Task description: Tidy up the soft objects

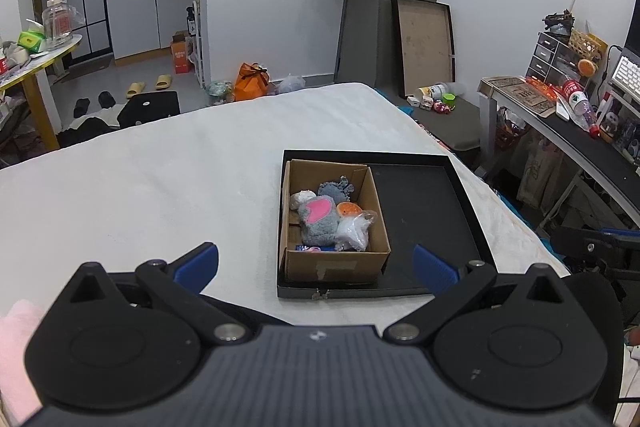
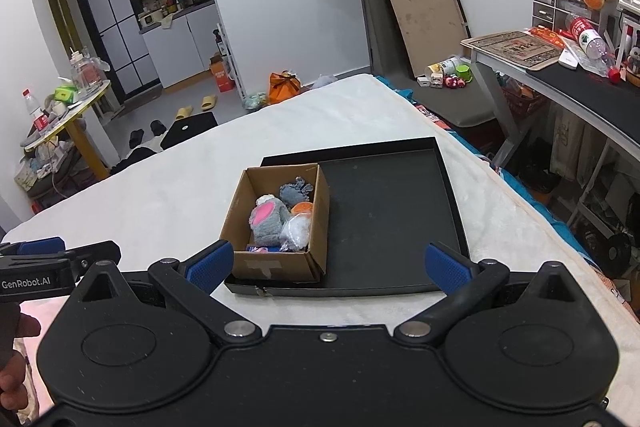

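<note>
bed cover (image 1: 168,163): off-white, plain
tray (image 1: 424,203): black, matte
cardboard box (image 1: 340,263): brown, with a pale tape patch on its near wall
plush toy (image 1: 320,223): fuzzy grey with a bright pink patch
knitted piece (image 1: 336,187): blue-grey
round item (image 1: 347,207): orange
plastic bag (image 1: 354,233): clear over white filling
left gripper (image 1: 316,265): black body, blue textured finger pads (image 1: 430,267)
right gripper (image 2: 328,265): black body, blue pads
paper bag on floor (image 1: 250,83): orange, dark ribbon

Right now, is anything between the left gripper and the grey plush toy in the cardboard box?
Only the box's near wall. The left gripper is open and empty, short of the cardboard box. The grey plush toy lies on top, uncovered, so approach from above.
</note>
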A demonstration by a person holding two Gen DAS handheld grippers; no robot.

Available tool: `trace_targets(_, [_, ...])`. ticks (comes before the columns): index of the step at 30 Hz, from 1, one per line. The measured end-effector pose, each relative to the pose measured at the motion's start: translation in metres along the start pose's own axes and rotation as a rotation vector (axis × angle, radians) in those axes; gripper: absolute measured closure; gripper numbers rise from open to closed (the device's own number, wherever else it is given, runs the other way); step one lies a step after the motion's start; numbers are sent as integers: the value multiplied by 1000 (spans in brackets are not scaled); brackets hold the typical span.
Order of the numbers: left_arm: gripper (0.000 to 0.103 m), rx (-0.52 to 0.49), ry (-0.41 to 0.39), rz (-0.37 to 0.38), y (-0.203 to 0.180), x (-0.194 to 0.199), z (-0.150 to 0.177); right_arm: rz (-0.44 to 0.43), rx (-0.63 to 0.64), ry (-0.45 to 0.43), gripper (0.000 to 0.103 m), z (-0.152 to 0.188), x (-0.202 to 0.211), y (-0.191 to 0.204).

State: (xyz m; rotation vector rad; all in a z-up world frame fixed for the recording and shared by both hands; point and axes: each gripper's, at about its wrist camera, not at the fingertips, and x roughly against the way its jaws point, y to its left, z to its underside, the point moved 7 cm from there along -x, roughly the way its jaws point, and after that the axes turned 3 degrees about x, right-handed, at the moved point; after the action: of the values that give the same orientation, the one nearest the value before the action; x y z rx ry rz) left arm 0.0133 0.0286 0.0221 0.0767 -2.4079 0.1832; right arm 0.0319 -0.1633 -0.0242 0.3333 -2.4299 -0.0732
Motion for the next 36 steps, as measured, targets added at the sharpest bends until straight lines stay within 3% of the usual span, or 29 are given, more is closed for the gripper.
trace_targets(36, [0, 13, 21, 11, 0, -3, 1, 11, 19, 23, 0, 0, -3, -1])
